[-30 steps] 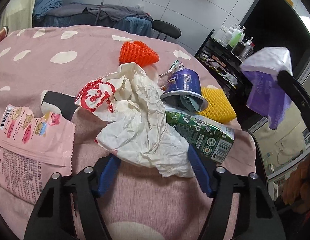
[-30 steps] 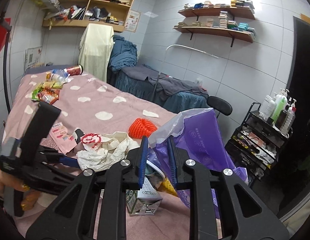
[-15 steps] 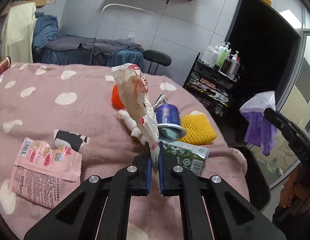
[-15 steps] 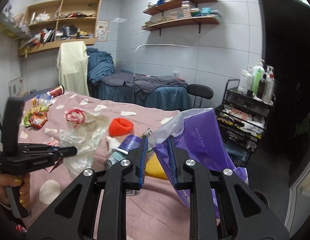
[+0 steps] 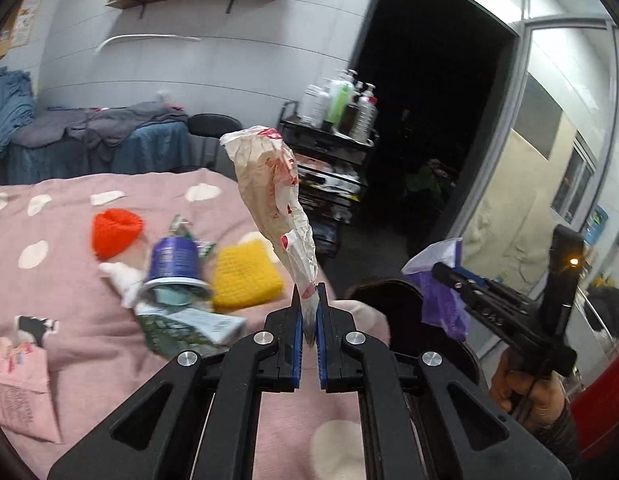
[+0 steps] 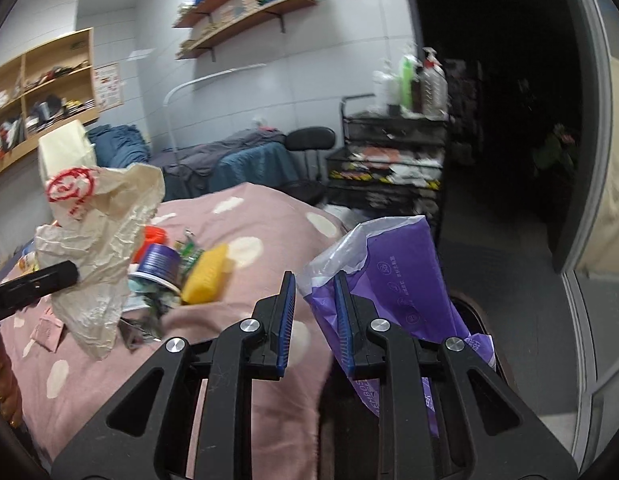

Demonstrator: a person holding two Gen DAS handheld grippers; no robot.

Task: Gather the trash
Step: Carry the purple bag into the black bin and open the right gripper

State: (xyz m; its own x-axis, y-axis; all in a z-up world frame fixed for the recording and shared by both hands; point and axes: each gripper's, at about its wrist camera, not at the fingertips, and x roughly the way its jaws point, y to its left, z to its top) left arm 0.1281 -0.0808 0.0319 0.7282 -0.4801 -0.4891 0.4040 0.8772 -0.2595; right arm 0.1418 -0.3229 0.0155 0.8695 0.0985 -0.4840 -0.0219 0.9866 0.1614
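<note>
Left wrist view: the left gripper (image 5: 309,304), which a second ago stood wide around the wrapper (image 5: 275,200) on the bed (image 5: 69,280), is now clamped tight on its lower end and holds it in the air. The cup (image 5: 171,264), carton (image 5: 185,326) and yellow net (image 5: 245,276) remain on the pink spotted cover.

Right wrist view: the right gripper (image 6: 315,294), unchanged, grips the rim of the purple bag (image 6: 393,272), now beyond the bed's end; shelves (image 6: 245,4) and a cart (image 6: 389,160) stand behind.
</note>
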